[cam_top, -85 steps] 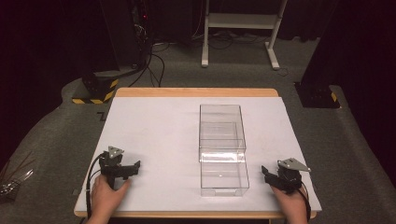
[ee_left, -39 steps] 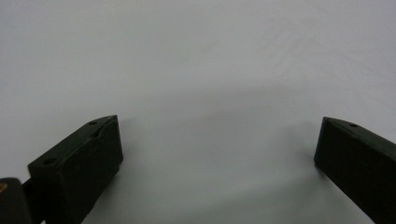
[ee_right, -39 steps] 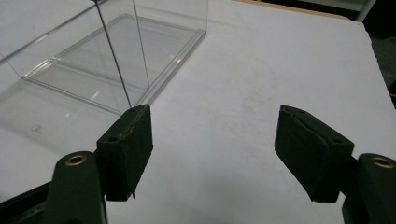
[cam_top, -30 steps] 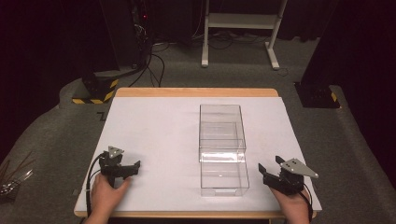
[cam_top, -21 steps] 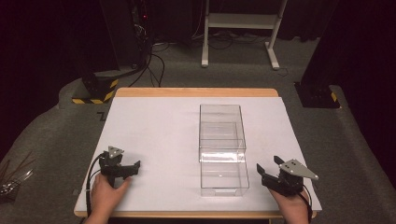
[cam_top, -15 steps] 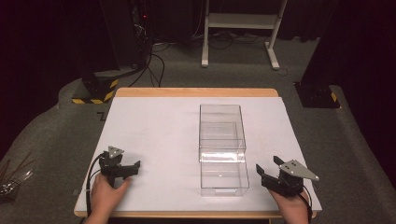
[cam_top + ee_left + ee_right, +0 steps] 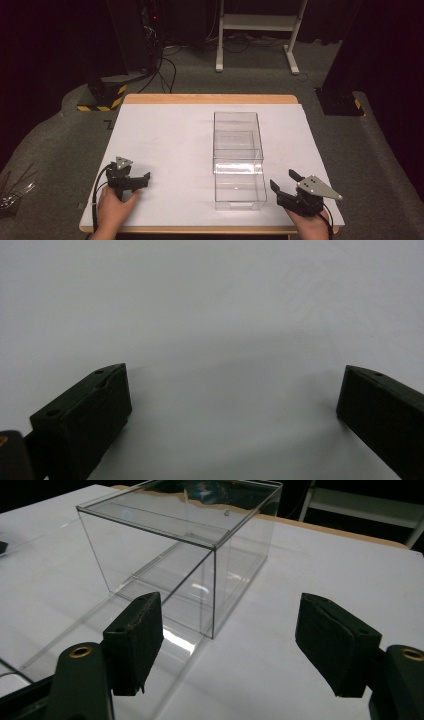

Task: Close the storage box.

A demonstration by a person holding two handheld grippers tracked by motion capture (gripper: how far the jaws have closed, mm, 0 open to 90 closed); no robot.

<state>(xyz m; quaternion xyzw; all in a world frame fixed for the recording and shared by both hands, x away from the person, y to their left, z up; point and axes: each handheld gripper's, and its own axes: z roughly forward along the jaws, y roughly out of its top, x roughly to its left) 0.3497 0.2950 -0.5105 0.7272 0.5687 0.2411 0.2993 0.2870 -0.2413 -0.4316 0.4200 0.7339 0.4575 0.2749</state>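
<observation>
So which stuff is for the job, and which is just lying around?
For the job:
- clear plastic box with its drawer pulled out toward the person
- right gripper, open, beside the drawer
- left gripper, open, on the white table

Just lying around:
- white stand on the floor
- cables behind the table

Lab or studio test space: dark surround, grey carpet [image 7: 60,145], equipment rack with trailing cables [image 7: 165,70], hazard-striped base [image 7: 105,95], white-covered worktop [image 7: 165,145].
</observation>
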